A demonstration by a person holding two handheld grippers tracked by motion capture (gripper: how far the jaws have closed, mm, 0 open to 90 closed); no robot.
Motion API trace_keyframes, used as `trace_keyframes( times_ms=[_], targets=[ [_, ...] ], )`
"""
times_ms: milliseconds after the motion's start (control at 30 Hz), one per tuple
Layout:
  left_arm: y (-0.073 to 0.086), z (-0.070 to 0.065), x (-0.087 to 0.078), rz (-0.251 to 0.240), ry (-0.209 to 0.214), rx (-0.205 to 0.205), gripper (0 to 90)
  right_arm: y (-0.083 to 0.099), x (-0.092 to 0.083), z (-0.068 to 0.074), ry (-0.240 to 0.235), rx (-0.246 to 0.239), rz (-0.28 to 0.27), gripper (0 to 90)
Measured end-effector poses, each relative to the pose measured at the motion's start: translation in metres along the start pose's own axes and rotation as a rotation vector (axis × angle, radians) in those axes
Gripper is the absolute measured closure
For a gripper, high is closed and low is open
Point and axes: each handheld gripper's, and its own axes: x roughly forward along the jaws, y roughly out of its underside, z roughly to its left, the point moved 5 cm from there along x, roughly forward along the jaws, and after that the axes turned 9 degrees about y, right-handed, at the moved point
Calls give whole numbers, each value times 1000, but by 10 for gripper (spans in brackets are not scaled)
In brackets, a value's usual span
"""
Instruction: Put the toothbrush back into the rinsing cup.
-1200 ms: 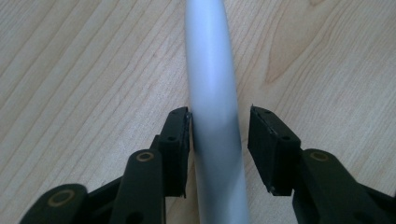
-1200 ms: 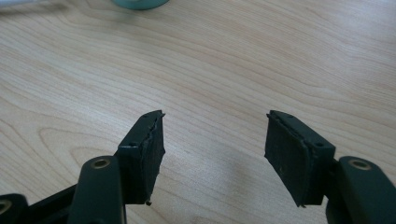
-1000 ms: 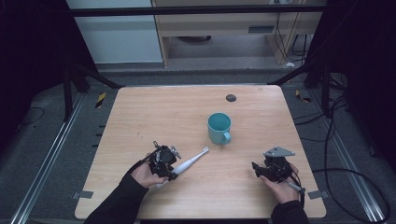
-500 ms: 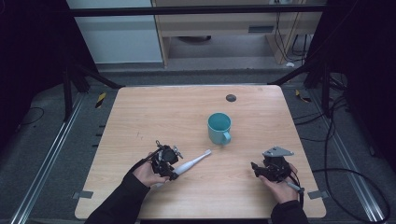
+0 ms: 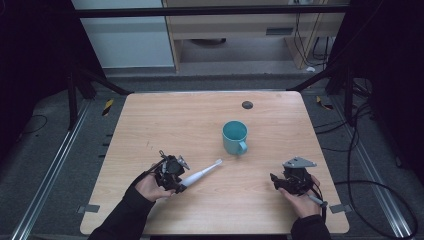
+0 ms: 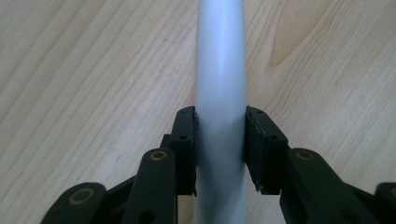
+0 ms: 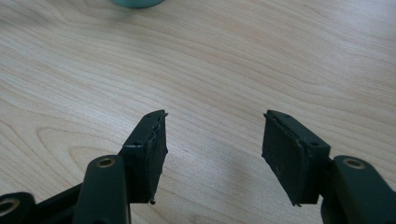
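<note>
Toothbrush (image 6: 220, 93) clamped between left tongs (image 6: 220, 149) (right tongs (image 7: 212, 154) apart, well aside).

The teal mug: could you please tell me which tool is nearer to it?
Roughly even, the right perhaps slightly nearer. The teal mug stands beyond both; the left tool clamps the toothbrush, and the right tool hovers open.

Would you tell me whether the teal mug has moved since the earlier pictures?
No. The teal mug stands at the same spot below the dark disc on the table.
</note>
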Motion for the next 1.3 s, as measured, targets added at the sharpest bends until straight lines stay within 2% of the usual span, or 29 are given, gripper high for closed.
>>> trace_keyframes(
  times_ms=[100, 133, 167, 200, 233, 267, 300, 367, 400, 433, 467, 500, 533, 567, 600, 633, 667, 733, 767, 867, 1033, 1133, 1167, 1200, 1267, 1300],
  targets=[
    [4, 4, -7, -21, -9, -12, 659, 0, 0, 0, -1, 3, 1, 400],
    [7, 8, -15, -59, -16, -34, 659, 0, 0, 0, 3, -1, 0, 400],
    [7, 8, -15, -59, -16, -34, 659, 0, 0, 0, 1, 2, 1, 400],
    [7, 11, -25, -102, -28, -51, 659, 0, 0, 0, 1, 4, 0, 400],
    [7, 11, -25, -102, -28, -51, 659, 0, 0, 0, 1, 4, 0, 400],
    [7, 14, -35, -139, -33, -58, 659, 0, 0, -1, 1, 6, -1, 398],
    [7, 14, -35, -139, -33, -58, 659, 0, 0, -1, 1, 6, -1, 398],
    [4, 15, -45, -177, -43, -60, 659, 0, 1, -2, 6, 3, -5, 397],
    [0, 17, -56, -223, -55, -61, 659, 0, 1, -2, 5, 10, -1, 394],
    [0, 17, -56, -223, -55, -61, 659, 0, 1, -2, 4, 11, -2, 393],
    [-5, 18, -66, -272, -67, -65, 659, 0, 1, -2, 5, 13, -3, 392],
    [-5, 18, -66, -272, -67, -65, 659, 0, 1, -2, 5, 13, -3, 392],
    [-10, 19, -75, -319, -77, -65, 659, 0, 1, -2, 4, 17, -7, 387],
    [-10, 19, -75, -319, -77, -65, 659, 0, 1, -2, 4, 17, -7, 387],
    [-15, 20, -82, -357, -91, -62, 659, 0, 1, -3, 6, 19, -9, 381],
    [-15, 20, -82, -357, -91, -62, 659, 0, 1, -3, 6, 19, -9, 381],
    [-20, 20, -88, -390, -98, -61, 659, 0, 1, -3, 7, 23, -8, 375],
    [-26, 20, -93, -426, -100, -61, 659, 0, 1, -3, 7, 25, -10, 370],
    [-26, 20, -93, -426, -100, -61, 659, 0, 1, -3, 7, 25, -10, 370],
    [-41, 20, -101, -500, -112, -56, 659, 0, 2, -4, 8, 23, -13, 364],
    [-54, 22, -105, -545, -114, -58, 659, 0, 2, -4, 11, 23, -17, 359],
    [-68, 25, -110, -625, -118, -63, 659, -1, 1, -5, 12, 22, -22, 357],
    [-68, 25, -110, -625, -118, -63, 659, -1, 1, -5, 12, 22, -22, 357],
    [-76, 26, -112, -661, -121, -63, 659, 0, 1, -5, 13, 22, -22, 355],
    [-84, 27, -114, -692, -126, -60, 659, 0, 1, -5, 13, 28, -22, 353],
    [-84, 27, -114, -692, -126, -60, 659, 0, 1, -5, 15, 24, -25, 351]
  ],
)
